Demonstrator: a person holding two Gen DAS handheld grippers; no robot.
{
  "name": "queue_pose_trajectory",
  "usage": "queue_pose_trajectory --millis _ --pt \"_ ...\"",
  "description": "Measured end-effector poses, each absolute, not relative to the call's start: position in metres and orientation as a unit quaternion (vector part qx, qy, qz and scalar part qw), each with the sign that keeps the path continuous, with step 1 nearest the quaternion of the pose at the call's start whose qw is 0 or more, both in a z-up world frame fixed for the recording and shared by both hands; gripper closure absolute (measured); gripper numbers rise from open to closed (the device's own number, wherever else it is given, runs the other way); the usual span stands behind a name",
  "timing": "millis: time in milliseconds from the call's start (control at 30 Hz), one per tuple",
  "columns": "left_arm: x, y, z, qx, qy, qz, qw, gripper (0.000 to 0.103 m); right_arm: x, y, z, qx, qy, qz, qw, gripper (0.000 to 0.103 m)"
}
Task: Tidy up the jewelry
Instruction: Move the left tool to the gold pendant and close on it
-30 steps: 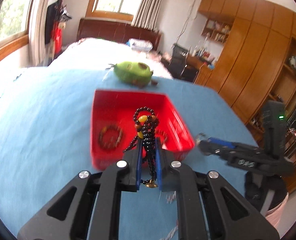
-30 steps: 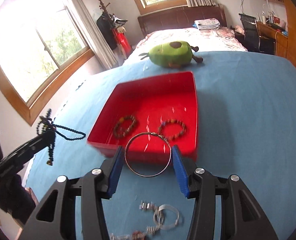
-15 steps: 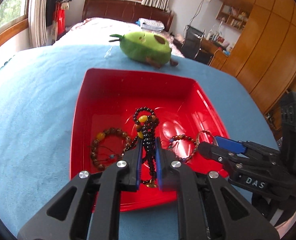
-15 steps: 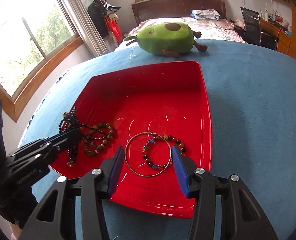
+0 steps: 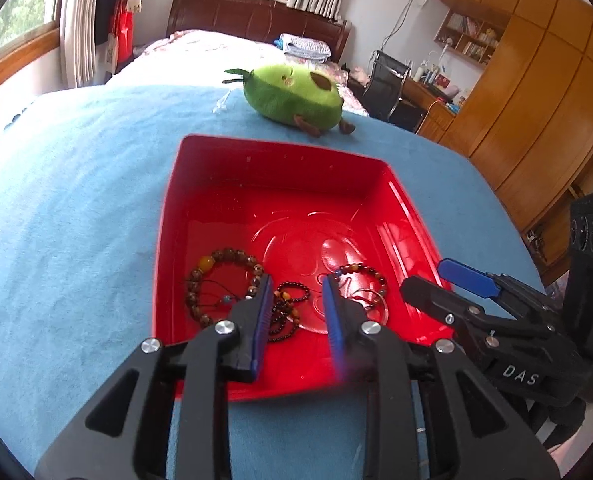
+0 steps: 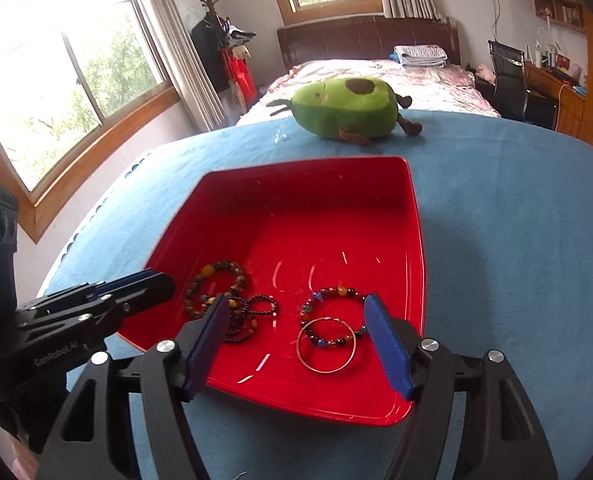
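Observation:
A red tray [image 5: 168, 216] sits on the blue cloth. In it lie a brown bead bracelet [image 5: 220, 280], a coloured bead bracelet [image 5: 362, 270], a black bead necklace [image 5: 286, 312] and a thin silver bangle [image 6: 325, 371]. My left gripper [image 5: 296, 284] hangs over the tray's near edge. Its jaws are opening, and the black necklace [image 6: 248, 320] lies loose below and between the fingers, with no pad pressing on it. My right gripper [image 6: 296, 304] is beside it, jaws opening wide. The bangle lies flat on the tray floor between its fingers, untouched.
A green avocado plush [image 5: 292, 96] lies on the cloth just beyond the tray [image 6: 416, 240]. Blue cloth stretches to both sides of the tray. Past the table stand a bed, windows at the left and wooden cupboards at the right.
Both grippers came forward and down over the tray. The left one let go of the black necklace and the right one let go of the silver bangle; both pieces now lie in the tray.

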State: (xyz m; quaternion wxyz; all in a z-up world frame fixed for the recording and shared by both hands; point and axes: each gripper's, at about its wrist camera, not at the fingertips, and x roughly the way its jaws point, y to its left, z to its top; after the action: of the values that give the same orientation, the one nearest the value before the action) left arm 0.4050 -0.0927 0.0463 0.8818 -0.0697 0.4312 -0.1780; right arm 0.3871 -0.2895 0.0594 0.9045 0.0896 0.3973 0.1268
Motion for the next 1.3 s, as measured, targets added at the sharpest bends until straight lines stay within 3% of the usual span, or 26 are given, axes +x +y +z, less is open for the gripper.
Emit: queue_pose_trajectory --millis 267,567,733,1300 --pt "0.342 -0.078 0.053 -0.025 0.470 -0.145 0.870 0.065 0.353 -0.291 0.080 0.107 0.399 0.139 0.900 0.034" --pt "0.251 -0.045 0.019 0.002 0.513 -0.132 0.848 0.055 0.272 -0.294 0.051 0.112 0.450 0.155 0.872 0.040" --pt "0.214 -0.046 -0.005 0.004 0.538 -0.146 0.830 0.055 0.229 -0.302 0.031 0.146 0.465 0.167 0.857 0.052" --pt "0.186 -0.062 -0.036 0.004 0.568 -0.159 0.808 0.061 0.174 -0.295 -0.001 0.153 0.488 0.181 0.840 0.055"
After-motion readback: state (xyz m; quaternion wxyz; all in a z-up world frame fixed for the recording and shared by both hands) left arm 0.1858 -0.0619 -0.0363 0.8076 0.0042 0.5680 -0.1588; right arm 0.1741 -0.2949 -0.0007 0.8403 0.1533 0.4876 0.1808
